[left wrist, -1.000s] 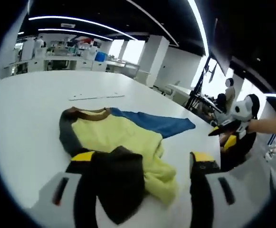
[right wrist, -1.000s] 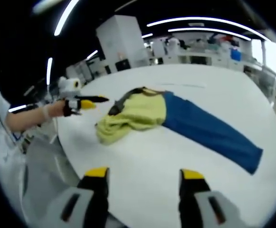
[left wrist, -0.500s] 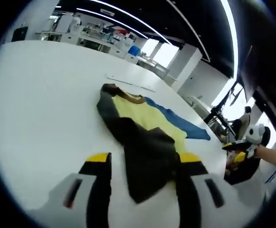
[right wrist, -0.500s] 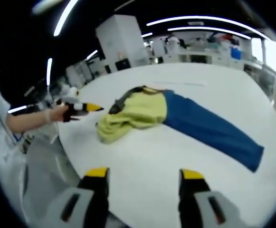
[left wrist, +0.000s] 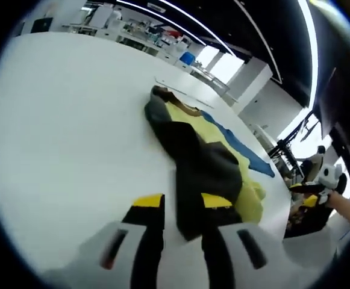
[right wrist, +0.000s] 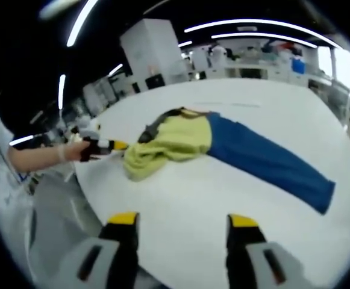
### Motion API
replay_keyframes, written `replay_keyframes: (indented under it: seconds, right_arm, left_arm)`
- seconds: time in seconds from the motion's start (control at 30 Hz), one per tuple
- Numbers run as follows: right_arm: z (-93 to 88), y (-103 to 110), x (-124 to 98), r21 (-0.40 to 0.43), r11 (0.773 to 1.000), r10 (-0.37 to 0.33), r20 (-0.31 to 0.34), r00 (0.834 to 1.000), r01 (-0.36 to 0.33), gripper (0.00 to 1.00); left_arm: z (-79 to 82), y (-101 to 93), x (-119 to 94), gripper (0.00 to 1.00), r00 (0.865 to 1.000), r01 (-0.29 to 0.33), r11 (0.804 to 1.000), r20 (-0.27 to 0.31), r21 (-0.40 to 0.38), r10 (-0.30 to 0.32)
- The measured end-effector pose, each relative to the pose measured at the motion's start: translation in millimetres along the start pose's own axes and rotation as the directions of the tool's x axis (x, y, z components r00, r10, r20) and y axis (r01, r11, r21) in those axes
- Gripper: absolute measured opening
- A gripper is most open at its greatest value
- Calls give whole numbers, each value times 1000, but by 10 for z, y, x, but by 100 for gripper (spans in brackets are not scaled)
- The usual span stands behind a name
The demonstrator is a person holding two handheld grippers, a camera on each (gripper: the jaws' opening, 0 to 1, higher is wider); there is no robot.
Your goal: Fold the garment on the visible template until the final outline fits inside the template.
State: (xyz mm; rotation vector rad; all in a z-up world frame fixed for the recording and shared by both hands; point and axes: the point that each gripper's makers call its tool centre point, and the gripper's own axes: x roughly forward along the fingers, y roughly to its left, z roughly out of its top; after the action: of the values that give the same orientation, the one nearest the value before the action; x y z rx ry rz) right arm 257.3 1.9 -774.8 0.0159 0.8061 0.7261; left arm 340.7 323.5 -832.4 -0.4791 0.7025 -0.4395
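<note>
Open-plan lab, ceiling light strips, big white table (right wrist: 235,180) under both views. Garment (right wrist: 175,141) lies mid-table: yellow body bunched at its left end, blue sleeve (right wrist: 271,165) stretched out right toward the table edge. In my left gripper view the dark grey sleeve (left wrist: 196,165) runs from the collar down between my jaws. My left gripper (left wrist: 184,208) is clamped on that grey sleeve near the table edge. My right gripper (right wrist: 178,226) hangs with jaws apart, holding nothing, near side of the table.

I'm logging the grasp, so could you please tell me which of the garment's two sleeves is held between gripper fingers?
The dark grey sleeve, pinched by the left gripper. The blue sleeve lies stretched out flat on the table, untouched.
</note>
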Motion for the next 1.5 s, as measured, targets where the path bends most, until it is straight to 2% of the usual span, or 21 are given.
replay_keyframes:
  seconds: [0.17, 0.33, 0.57, 0.8, 0.9, 0.93, 0.97, 1.13, 1.2, 1.27, 1.37, 1.43, 1.5]
  right_arm:
    - [0, 8, -8, 3, 1000, -2, 2, 1000, 2, 56]
    - [-14, -7, -8, 9, 1000, -5, 2, 1000, 5, 56]
    - [-27, 0, -12, 11, 1000, -4, 3, 1000, 4, 56]
    - [0, 12, 5, 10, 1000, 2, 8, 1000, -2, 56]
    - [15, 25, 12, 7, 1000, 5, 10, 1000, -5, 56]
    - [22, 33, 20, 3, 1000, 5, 9, 1000, -5, 56]
    - [26, 37, 24, 1, 1000, 5, 9, 1000, -5, 56]
    - [52, 66, 54, -3, 1000, 10, 5, 1000, -10, 56]
    - [61, 81, 60, -4, 1000, 12, 5, 1000, -12, 56]
    - [69, 109, 68, -6, 1000, 14, 3, 1000, -14, 56]
    - [83, 151, 72, -11, 1000, 16, 3, 1000, -16, 56]
    - [87, 149, 72, -10, 1000, 16, 3, 1000, -16, 56]
    - [98, 150, 74, -11, 1000, 13, 6, 1000, -13, 55]
  left_arm:
    - [-5, -13, 28, 14, 1000, 4, 999, 3, -33, -4]
    - [-25, -53, 30, 1, 1000, -4, 1000, 8, -8, 4]
    - [31, -3, 11, 0, 1000, -7, 1000, 20, -13, 7]
    - [196, -2, -161, 0, 998, -1, 999, 63, 46, -2]
    - [276, 62, -266, 0, 997, -24, 995, 81, 101, 16]
    - [338, 117, -317, 0, 994, -51, 988, 102, 143, 37]
    - [336, 102, -354, 0, 994, -61, 986, 101, 158, 46]
    - [486, 314, -521, 0, 986, -133, 966, 133, 220, 105]
    - [511, 363, -591, 0, 983, -151, 962, 138, 226, 122]
    - [553, 496, -685, 0, 978, -177, 957, 149, 228, 145]
    - [544, 733, -816, 0, 969, -237, 932, 139, 274, 205]
    - [524, 840, -901, 0, 966, -251, 934, 135, 255, 222]
    - [506, 954, -976, 0, 959, -276, 926, 132, 259, 249]
